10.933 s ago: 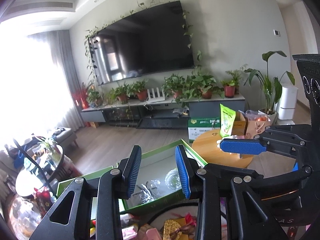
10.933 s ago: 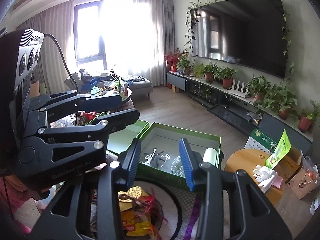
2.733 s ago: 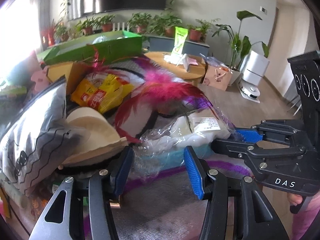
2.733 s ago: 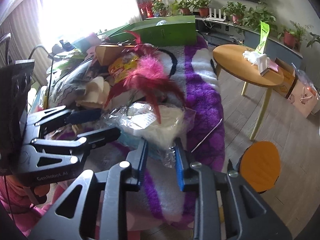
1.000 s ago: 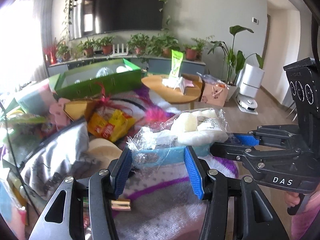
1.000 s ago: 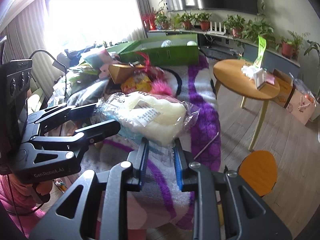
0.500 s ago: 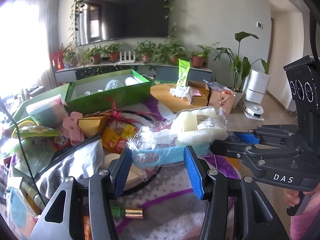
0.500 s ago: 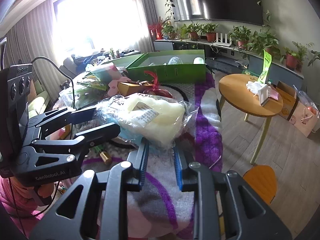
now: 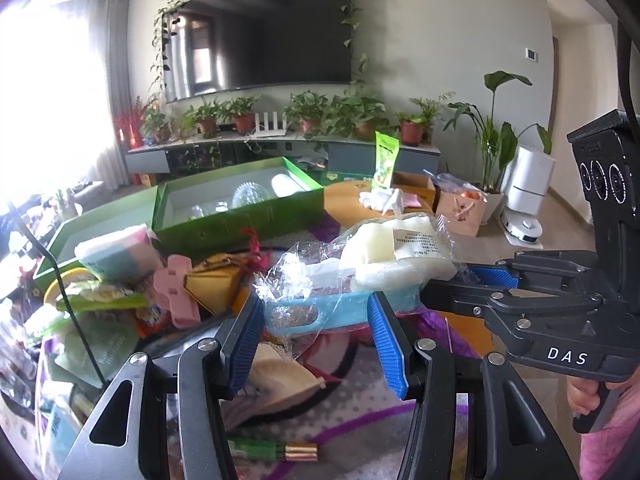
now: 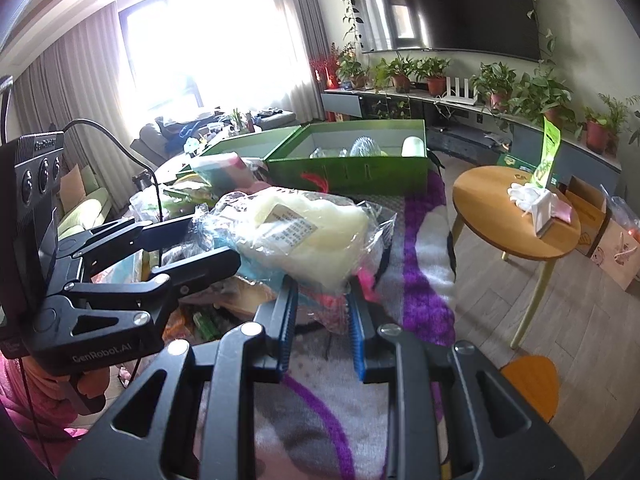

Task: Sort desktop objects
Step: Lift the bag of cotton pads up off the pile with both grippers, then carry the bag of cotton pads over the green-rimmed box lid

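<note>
Holding clear plastic package (image 9: 384, 256) aloft, both ends gripped | left claw (image 9: 316, 336) clamps blue end | right claw (image 10: 322, 312) pinches cream end | green box (image 10: 360, 172) behind

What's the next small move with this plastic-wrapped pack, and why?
Probably carry it forward toward the open green box. Both the left gripper and the right gripper grip the plastic-wrapped pack, which hangs above the clutter, and that box has room.

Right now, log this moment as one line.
left hand-held gripper: shut on clear plastic package of pale sponge | right hand-held gripper: shut on package | package: lifted above clutter
</note>
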Action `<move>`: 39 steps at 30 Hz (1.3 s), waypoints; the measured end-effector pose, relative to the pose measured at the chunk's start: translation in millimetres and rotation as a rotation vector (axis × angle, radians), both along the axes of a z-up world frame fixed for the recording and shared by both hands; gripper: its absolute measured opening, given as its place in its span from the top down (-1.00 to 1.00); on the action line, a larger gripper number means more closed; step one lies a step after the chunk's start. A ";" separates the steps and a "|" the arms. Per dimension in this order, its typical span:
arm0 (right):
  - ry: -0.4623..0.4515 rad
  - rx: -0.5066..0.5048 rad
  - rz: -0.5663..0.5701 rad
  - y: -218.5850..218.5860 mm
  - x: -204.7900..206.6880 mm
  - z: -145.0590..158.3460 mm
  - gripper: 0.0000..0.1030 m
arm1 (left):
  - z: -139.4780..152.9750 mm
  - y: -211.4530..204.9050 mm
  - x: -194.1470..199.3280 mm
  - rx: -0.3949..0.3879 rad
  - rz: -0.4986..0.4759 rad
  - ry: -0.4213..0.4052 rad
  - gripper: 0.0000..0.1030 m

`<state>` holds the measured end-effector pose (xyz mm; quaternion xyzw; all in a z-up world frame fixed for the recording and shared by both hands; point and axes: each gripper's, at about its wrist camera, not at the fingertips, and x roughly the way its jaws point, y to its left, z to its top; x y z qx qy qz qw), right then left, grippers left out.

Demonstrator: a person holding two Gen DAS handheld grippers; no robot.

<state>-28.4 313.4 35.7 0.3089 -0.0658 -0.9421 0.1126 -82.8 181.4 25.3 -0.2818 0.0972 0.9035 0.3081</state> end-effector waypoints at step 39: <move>0.038 -0.024 0.053 8.4 -87.1 30.4 0.52 | 27.7 7.8 -79.8 -0.039 0.065 0.047 -0.04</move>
